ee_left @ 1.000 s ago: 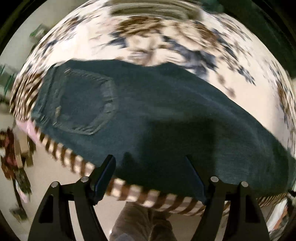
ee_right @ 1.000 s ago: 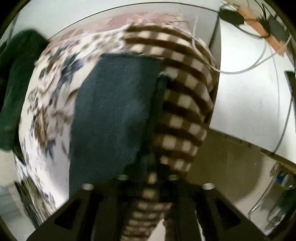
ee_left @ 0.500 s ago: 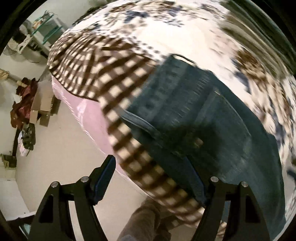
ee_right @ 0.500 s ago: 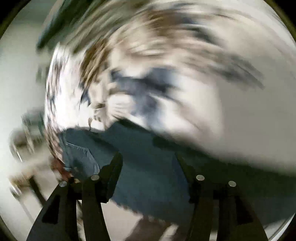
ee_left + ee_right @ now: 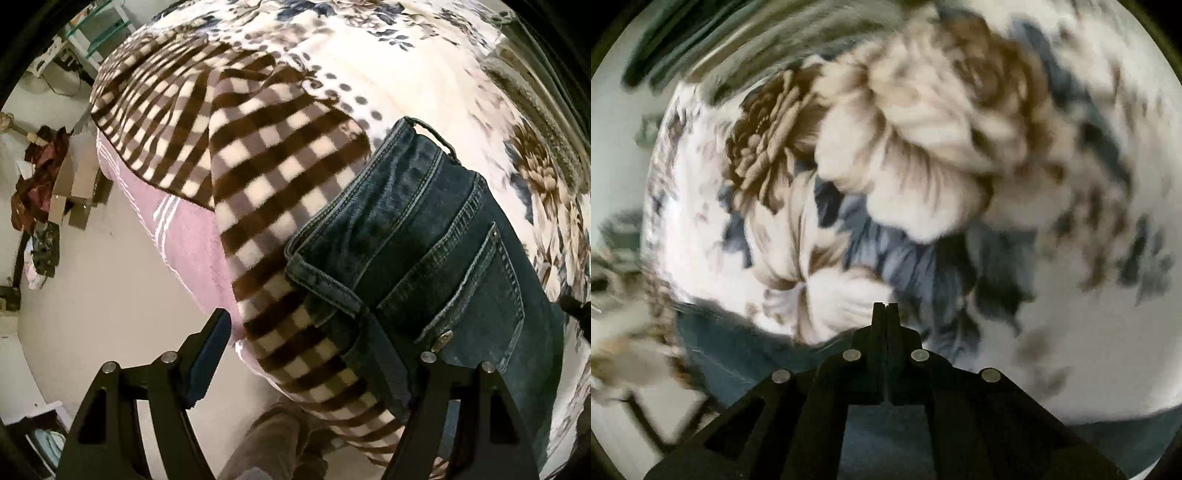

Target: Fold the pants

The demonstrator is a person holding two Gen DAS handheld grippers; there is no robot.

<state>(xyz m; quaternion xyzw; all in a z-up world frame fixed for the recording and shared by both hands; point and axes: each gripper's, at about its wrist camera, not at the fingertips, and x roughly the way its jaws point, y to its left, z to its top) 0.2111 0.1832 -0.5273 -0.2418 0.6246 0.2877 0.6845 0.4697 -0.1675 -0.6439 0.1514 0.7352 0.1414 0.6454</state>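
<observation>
Dark blue jeans [image 5: 436,258] lie on a bed, waistband toward the bed's edge, back pocket and a belt loop showing. My left gripper [image 5: 299,350] is open, just in front of the waistband corner; its right finger [image 5: 384,354] is over the denim, its left finger [image 5: 210,343] over the floor. In the right wrist view the jeans [image 5: 738,354] show as a blurred dark band along the bottom. My right gripper [image 5: 885,314] has its jaws together above the floral cover, and nothing shows between them.
A floral bedcover [image 5: 406,66] lies under the jeans, with a brown checked blanket [image 5: 258,177] and a pink sheet [image 5: 184,236] at the bed's edge. The floor [image 5: 92,288] is at left with boxes and clutter [image 5: 48,192]. A person's leg [image 5: 273,443] is below.
My left gripper swung left from the trouser legs to the waistband corner and stayed open. My right gripper swung over the floral cover and closed from open.
</observation>
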